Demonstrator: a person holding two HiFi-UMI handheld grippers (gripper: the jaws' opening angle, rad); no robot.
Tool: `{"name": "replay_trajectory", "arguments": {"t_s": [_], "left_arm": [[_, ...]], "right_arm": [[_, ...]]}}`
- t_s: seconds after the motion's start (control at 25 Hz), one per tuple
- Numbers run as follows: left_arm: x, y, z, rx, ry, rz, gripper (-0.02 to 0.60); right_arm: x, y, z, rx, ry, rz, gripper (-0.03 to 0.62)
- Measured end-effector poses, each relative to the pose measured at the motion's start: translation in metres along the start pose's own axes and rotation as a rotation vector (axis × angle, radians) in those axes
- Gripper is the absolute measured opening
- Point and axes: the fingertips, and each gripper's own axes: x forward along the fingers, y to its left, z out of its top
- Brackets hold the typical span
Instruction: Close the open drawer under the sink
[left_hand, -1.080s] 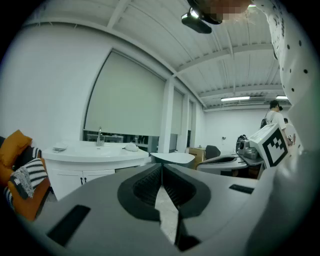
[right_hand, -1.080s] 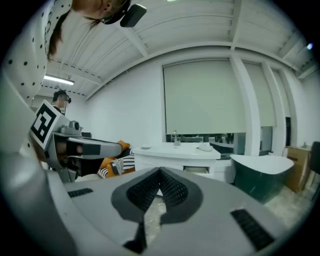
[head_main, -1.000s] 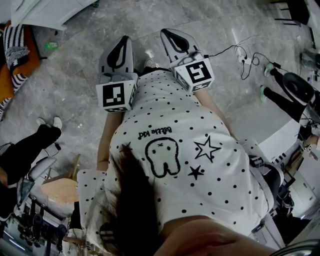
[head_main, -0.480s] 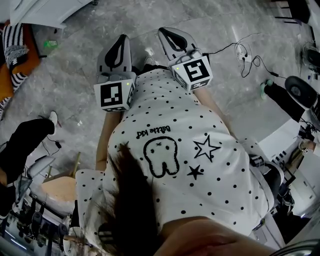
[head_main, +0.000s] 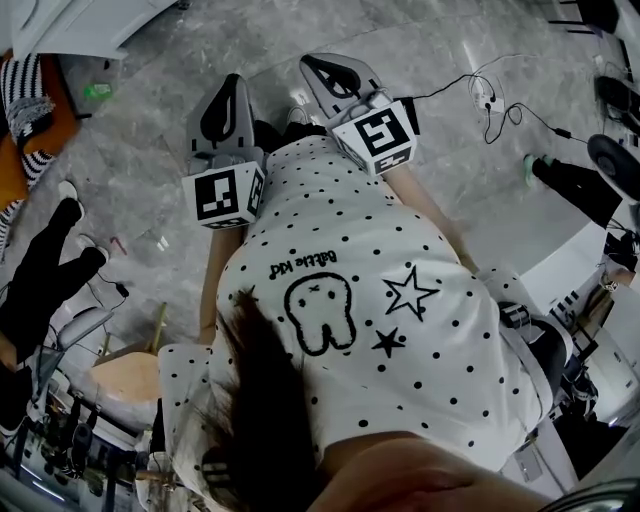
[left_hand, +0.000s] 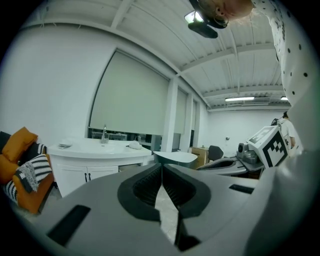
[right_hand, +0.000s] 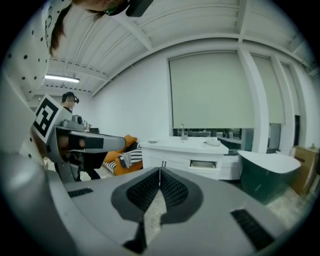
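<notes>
The white sink cabinet (right_hand: 186, 152) stands across the room, its faucet (right_hand: 182, 131) on top. One small drawer (right_hand: 202, 163) under the counter is pulled out a little. In the left gripper view the same cabinet (left_hand: 95, 162) sits at the left, and the drawer is not clear there. My left gripper (left_hand: 161, 169) is shut with nothing in it, and so is my right gripper (right_hand: 160, 171). Both are held in front of my chest, far from the cabinet, left gripper (head_main: 233, 82) beside right gripper (head_main: 312, 64).
A dark green tub (right_hand: 267, 175) stands right of the cabinet. Orange and striped cushions (right_hand: 122, 157) lie at its left. Cables (head_main: 495, 105) trail over the grey marble floor. A bystander's dark legs (head_main: 45, 275) are at the left and another's (head_main: 570, 185) at the right.
Both grippers have stayed almost where they were, still shut. The bystander's legs at the left have stepped, and the legs at the right have shifted.
</notes>
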Motion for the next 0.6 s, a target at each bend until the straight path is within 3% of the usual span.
{"name": "replay_trajectory", "arguments": {"t_s": [0.6], "left_arm": [[0.007,0.002,0.008,0.004,-0.011,-0.011,0.015]], "right_arm": [[0.000,-0.010,0.003,0.032,0.001,-0.019,0.015]]}}
